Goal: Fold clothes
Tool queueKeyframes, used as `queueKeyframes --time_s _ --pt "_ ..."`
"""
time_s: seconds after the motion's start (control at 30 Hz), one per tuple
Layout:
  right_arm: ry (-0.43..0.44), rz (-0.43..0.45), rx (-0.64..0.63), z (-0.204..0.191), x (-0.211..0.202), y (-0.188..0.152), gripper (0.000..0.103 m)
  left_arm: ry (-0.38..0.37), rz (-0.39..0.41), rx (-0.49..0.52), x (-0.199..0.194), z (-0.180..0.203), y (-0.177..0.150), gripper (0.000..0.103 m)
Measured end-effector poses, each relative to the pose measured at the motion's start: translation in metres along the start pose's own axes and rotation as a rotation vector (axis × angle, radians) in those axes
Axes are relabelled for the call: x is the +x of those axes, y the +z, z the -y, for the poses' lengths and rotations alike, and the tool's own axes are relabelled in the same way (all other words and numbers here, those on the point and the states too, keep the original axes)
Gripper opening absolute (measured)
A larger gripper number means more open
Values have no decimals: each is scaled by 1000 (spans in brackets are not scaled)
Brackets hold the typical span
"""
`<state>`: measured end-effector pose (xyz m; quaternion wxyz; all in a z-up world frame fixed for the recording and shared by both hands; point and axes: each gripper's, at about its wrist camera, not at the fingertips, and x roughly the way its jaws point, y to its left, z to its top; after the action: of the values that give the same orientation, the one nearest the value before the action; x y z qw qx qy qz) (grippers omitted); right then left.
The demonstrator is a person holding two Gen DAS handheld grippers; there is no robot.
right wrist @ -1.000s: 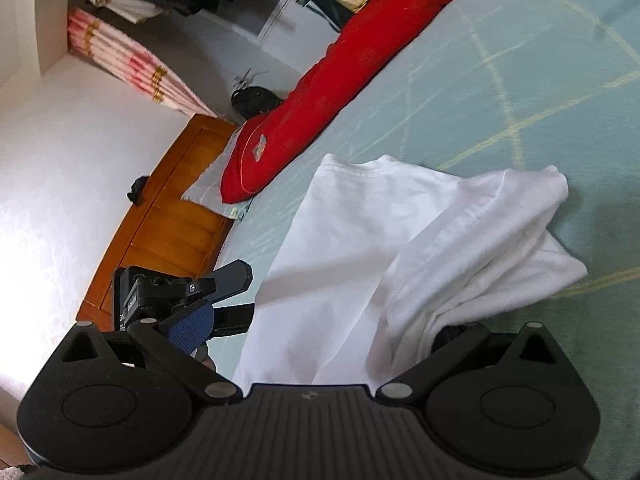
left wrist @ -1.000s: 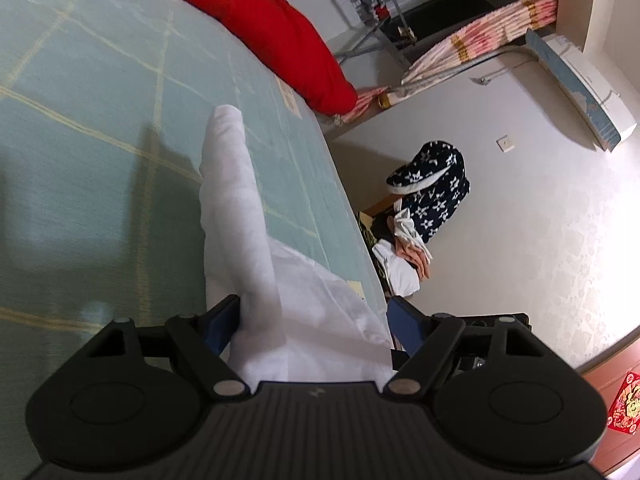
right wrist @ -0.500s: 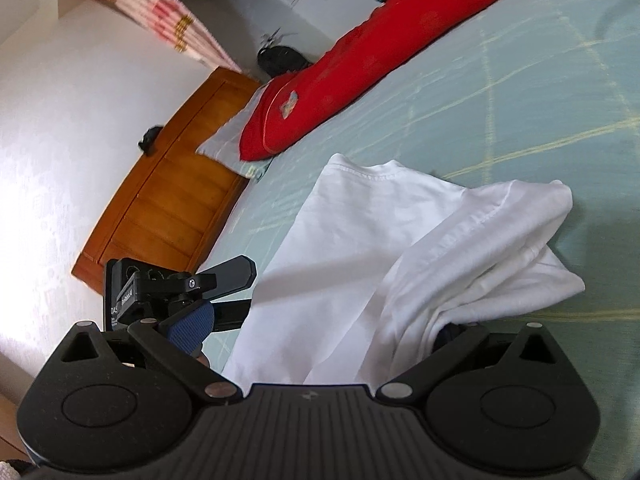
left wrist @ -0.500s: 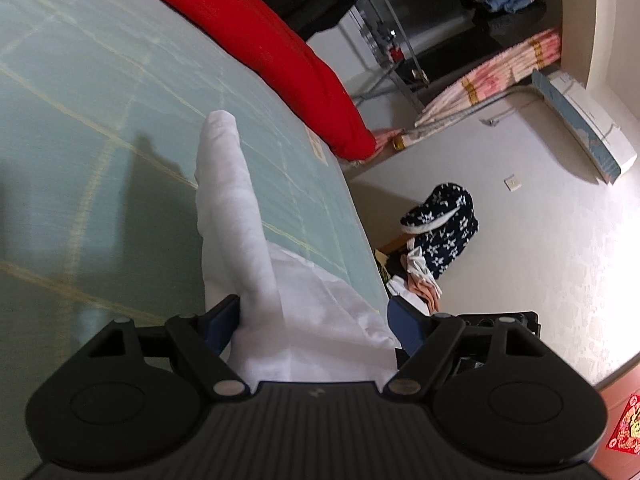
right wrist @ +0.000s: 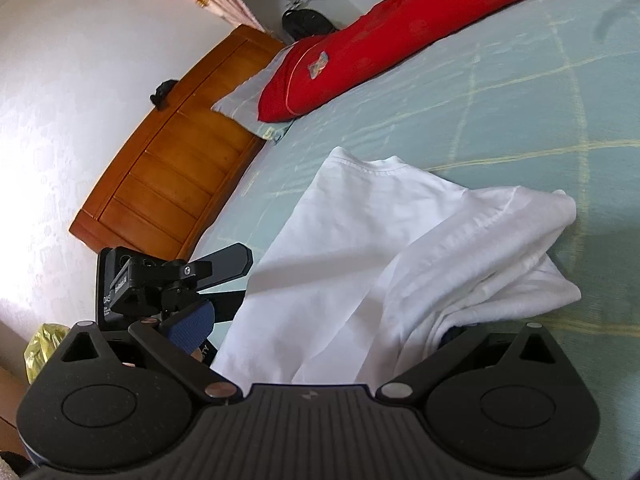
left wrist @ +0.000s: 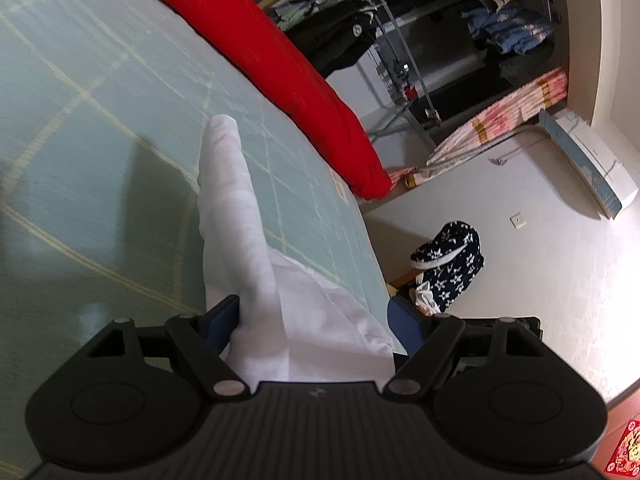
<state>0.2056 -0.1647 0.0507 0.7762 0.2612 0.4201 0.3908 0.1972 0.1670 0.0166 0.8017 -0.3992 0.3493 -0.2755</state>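
From the left wrist view, the left gripper [left wrist: 316,320] has its jaws spread wide, with the white T-shirt [left wrist: 240,240] bunched between the blue pads [left wrist: 219,320]; whether the pads actually press the cloth cannot be told. The shirt rises in a rolled ridge over the pale green bed sheet [left wrist: 80,120]. A red bolster pillow [left wrist: 280,64] lies along the bed's far edge, and beyond it stand a clothes rack [left wrist: 400,60] and a star-patterned dark bag [left wrist: 452,260] on the floor.

From the right wrist view, the right gripper [right wrist: 320,344] also has the shirt [right wrist: 380,248] running into its jaws (the far pad is buried under folds, so its grip cannot be judged). The shirt lies partly flat on the sheet [right wrist: 520,100], one side heaped. The left gripper [right wrist: 176,292] shows at the shirt's near-left edge, beside a wooden headboard [right wrist: 180,168].
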Motion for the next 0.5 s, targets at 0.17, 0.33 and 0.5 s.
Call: queueKeyframes --time_s 0.17,0.33,0.5 --pt "11 -25 -23 -13 20 4 103 15 29 -6 -18 -13 7 78" --pt "19 -61 -59 -29 48 14 103 39 63 -10 -39 -27 16 78" --pt "43 -93 -94 -45 81 27 103 67 106 -18 -63 -43 28 78"
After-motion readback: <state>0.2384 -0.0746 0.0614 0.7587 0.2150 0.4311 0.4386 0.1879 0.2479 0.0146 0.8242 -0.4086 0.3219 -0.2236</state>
